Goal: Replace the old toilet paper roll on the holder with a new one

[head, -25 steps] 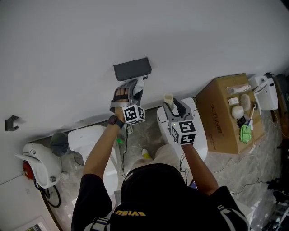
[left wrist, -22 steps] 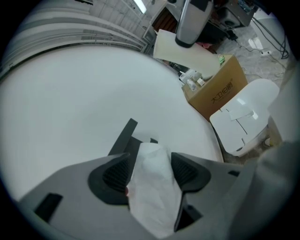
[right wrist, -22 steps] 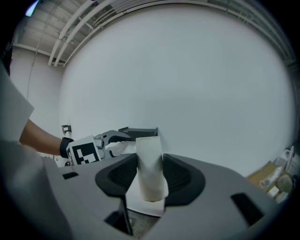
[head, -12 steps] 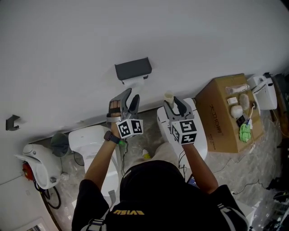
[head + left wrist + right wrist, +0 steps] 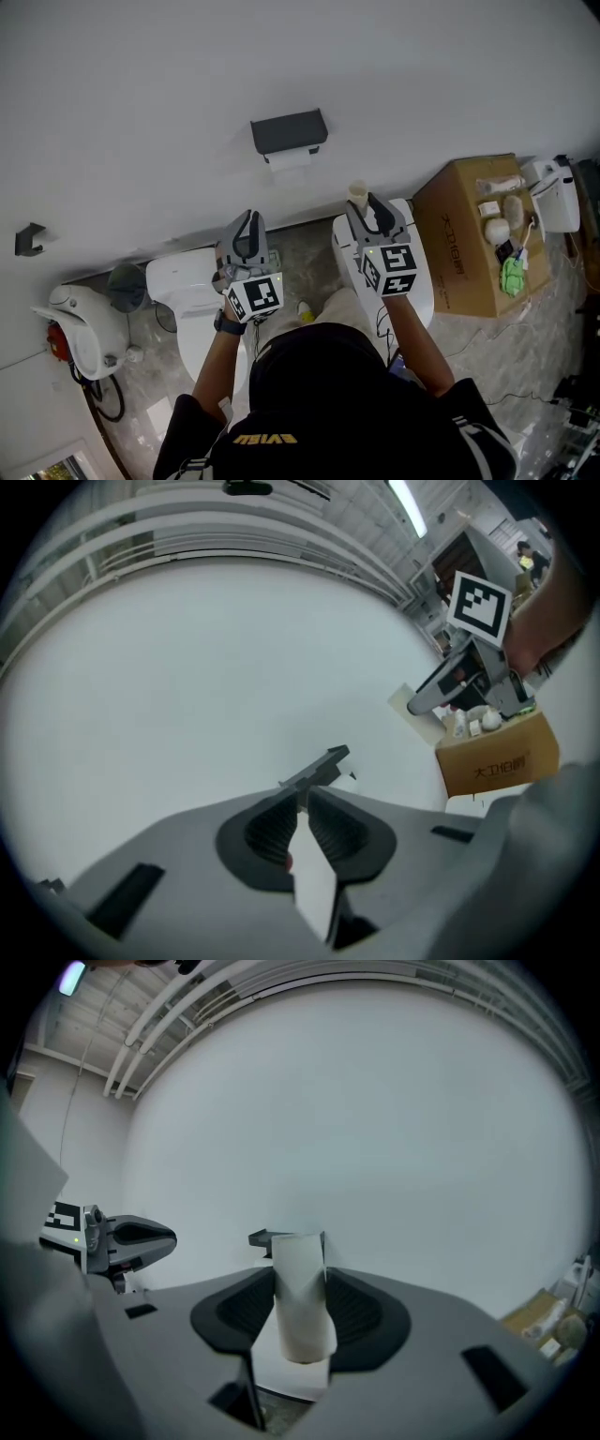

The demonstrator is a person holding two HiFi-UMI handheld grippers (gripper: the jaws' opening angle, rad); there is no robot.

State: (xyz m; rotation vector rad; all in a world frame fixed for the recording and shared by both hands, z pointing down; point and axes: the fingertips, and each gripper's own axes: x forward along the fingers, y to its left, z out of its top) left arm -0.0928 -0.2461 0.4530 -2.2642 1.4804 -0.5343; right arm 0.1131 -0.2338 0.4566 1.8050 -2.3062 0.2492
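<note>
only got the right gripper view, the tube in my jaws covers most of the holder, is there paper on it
observer: yes. In the head view, white paper hangs just under the dark holder on the wall.
operator: and the other one, off to my left
observer: the left gripper is away from the holder. Its own view shows the jaws tip to tip with nothing between them; they have just been closing.
operator: whats below me
observer: in the head view the right gripper, shut on the tube, shows above a white toilet.
</note>
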